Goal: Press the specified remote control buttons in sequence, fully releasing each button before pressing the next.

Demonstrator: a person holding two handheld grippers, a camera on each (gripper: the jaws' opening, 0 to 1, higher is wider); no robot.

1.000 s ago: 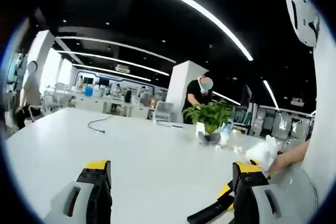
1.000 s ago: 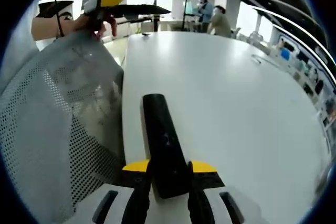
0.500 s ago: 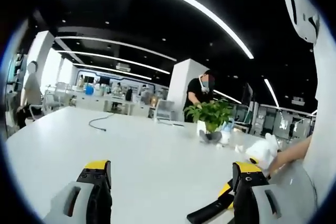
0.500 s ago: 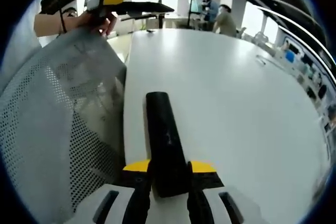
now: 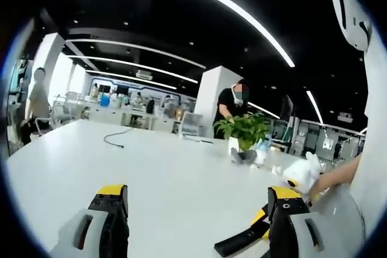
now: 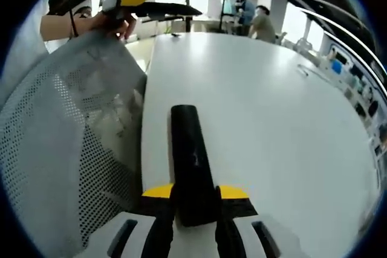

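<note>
Remote, black and slim, lies lengthwise between the right gripper's jaws, its long axis running straight away from the camera over a white table. The jaws are clamped on its near end; its far end points out across the tabletop. In the left gripper view the remote's tip shows at lower right. The left gripper is held above the table with its jaws wide apart, holding nothing. A mesh chair back stands beside the table. Farther off, a potted plant sits on the table in a large office with curved ceiling lights, where people stand.
</note>
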